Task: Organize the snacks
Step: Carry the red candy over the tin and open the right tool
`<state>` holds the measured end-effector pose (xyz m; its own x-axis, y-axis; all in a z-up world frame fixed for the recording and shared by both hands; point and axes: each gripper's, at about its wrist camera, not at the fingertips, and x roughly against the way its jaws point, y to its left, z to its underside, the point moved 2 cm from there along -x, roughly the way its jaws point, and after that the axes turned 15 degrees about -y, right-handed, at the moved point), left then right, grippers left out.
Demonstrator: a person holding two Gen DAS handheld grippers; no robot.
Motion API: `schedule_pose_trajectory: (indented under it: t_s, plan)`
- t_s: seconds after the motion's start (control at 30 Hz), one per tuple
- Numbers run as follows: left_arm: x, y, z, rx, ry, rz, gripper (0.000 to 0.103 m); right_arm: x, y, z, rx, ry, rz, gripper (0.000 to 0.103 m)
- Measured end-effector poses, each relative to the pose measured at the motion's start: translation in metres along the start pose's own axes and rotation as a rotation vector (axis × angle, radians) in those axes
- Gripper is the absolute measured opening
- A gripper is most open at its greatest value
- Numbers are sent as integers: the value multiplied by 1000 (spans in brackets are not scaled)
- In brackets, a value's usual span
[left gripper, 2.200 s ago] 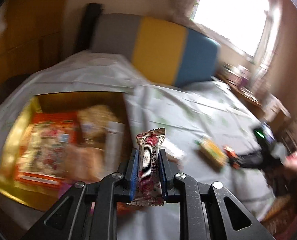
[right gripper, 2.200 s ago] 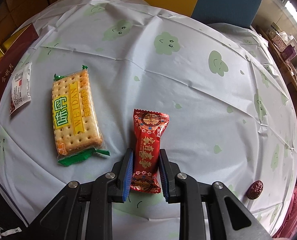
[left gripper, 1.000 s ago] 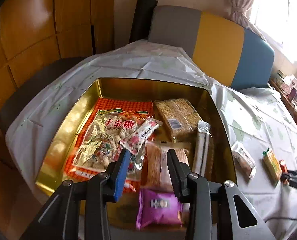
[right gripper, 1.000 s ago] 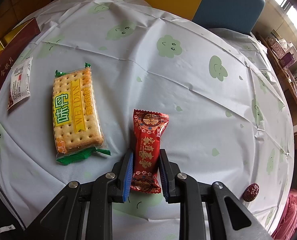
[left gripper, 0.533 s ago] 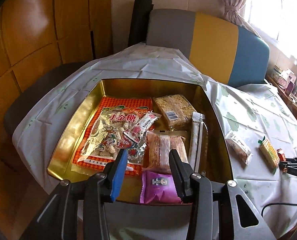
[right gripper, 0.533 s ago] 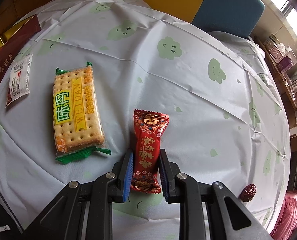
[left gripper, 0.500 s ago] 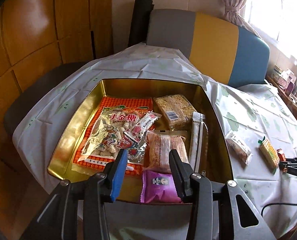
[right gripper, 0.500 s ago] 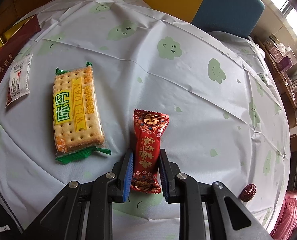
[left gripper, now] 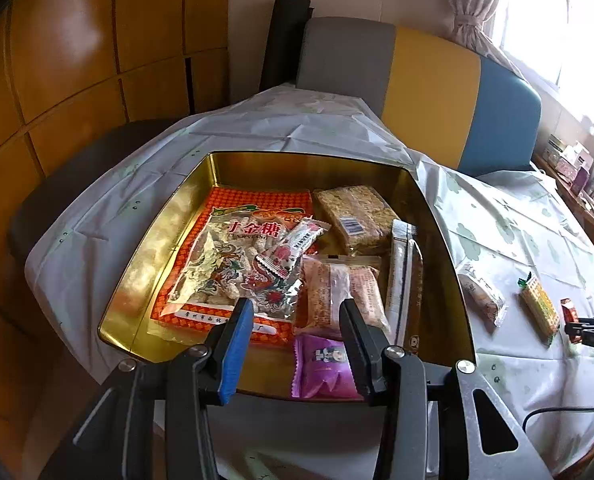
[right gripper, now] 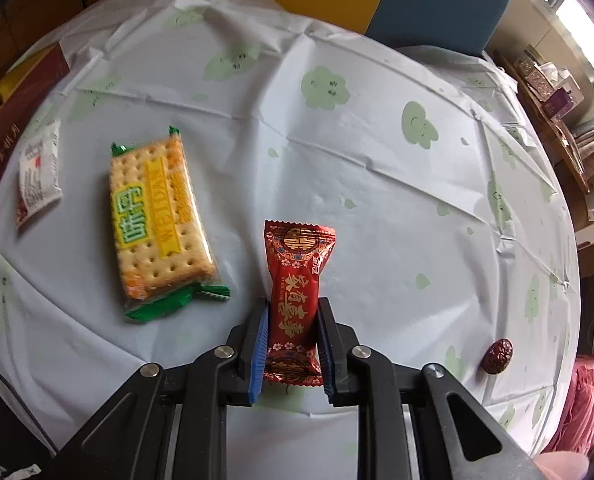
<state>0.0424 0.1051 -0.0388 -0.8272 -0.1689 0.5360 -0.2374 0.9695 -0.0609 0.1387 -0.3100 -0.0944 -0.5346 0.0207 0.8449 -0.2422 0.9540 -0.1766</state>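
Note:
My left gripper (left gripper: 295,324) hangs open and empty over the near end of a gold tin (left gripper: 441,236). In the tin lie several snacks, among them a pink-and-white candy bar (left gripper: 297,245) resting on a big orange bag (left gripper: 239,264), and a purple packet (left gripper: 324,367) near my fingers. My right gripper (right gripper: 291,320) is shut on a red candy packet (right gripper: 297,280) just above the tablecloth. To its left lie a cracker pack (right gripper: 159,220) and a small white packet (right gripper: 39,170). The right gripper's tip also shows at the edge of the left wrist view (left gripper: 589,330).
A dried red date (right gripper: 497,356) lies on the cloth to the right. A dark red box lid (right gripper: 9,120) stands at the table's left edge. Behind the table is a grey, yellow and blue seat back (left gripper: 433,92). A black cable (left gripper: 565,412) trails at the near right.
The pink-and-white candy bar left my left gripper's jaws and now lies in the tin. The left gripper then drew back a little. My right gripper kept its grip on the red packet.

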Motion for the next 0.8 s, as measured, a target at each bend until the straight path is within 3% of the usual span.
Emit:
schedule_pose_trajectory:
  t_s: [0.2,0.33,0.53,0.8]
  plan:
    - [0,6,0,14,-3,-11,45,35,11,-13,-40,-105,-45,22]
    - [-1,10,0,23,-2,-18,45,59,38,-26,-28,-178,-123,22]
    - [-1,19,-2,41,-6,-34,45,81,110,-55,39,-245,-314,22]
    - [-1,53,-10,110,-26,-114,45,100,219,-86,131,-287,-539,22]
